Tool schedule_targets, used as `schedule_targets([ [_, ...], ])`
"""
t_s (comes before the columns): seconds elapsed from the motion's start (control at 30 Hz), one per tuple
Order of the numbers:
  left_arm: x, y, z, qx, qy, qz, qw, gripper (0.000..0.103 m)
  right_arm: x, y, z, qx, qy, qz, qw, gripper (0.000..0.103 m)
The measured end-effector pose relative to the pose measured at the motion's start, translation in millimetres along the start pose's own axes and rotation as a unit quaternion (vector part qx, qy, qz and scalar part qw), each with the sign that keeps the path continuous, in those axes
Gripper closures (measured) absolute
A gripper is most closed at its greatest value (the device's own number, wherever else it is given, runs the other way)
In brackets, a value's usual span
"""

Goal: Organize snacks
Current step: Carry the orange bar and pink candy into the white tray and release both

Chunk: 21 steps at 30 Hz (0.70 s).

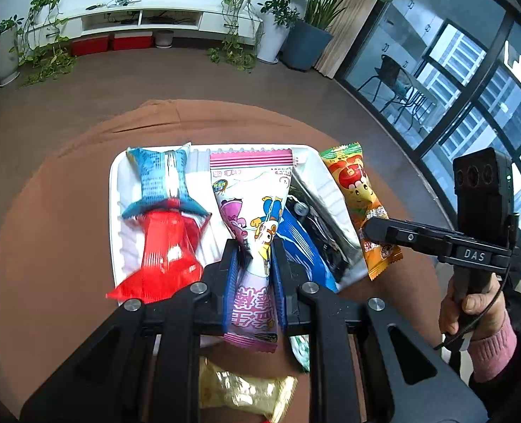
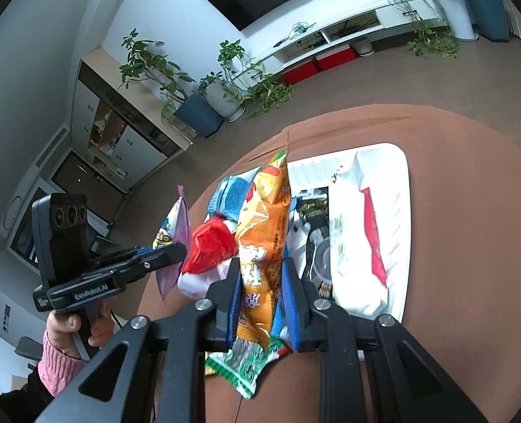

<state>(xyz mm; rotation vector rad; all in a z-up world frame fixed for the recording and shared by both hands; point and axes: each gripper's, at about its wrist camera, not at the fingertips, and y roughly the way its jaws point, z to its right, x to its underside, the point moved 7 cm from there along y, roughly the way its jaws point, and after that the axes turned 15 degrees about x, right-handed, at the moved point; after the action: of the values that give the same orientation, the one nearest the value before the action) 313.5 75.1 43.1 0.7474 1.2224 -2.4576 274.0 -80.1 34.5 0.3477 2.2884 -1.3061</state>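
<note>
At the bottom of the left wrist view a gold-wrapped snack (image 1: 246,393) lay on the brown table (image 1: 49,211), with the corner of a green packet (image 1: 301,352) just above and to its right. Above these, the left gripper (image 1: 254,252) was clenched on the pink cartoon packet (image 1: 253,218), its blue pads (image 1: 231,289) pinching the narrow waist while the wide end fanned out over the white tray (image 1: 114,190). In the right wrist view, the right gripper (image 2: 260,275) was likewise clamped on the orange packet (image 2: 264,225), gripped near its lower middle and standing up toward the frame's centre. Both packets looked light, soft and crinkly, likely slippery film, so a hold across the middle or on the flat crimped end seemed safest, and a hard squeeze could crush what was inside. Farther up the left view, the tray held a red and blue packet (image 1: 165,232) at its left and a blue and silver packet (image 1: 310,232) at its right. In the right view's right side, a white packet with red print (image 2: 359,239) lay in the tray.
</note>
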Motion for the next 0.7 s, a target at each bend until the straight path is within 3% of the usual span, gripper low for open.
schedule_targets([
  [0.53, -9, 28, 6, -0.047, 0.009, -0.008, 0.9988, 0.084, -15, 36, 10, 0.047, -0.018, -0.005, 0.999, 0.076],
  [0.7, -6, 26, 18, -0.054, 0.021, -0.003, 0.9983, 0.084, -11, 30, 9, 0.048, -0.020, 0.001, 0.999, 0.068],
])
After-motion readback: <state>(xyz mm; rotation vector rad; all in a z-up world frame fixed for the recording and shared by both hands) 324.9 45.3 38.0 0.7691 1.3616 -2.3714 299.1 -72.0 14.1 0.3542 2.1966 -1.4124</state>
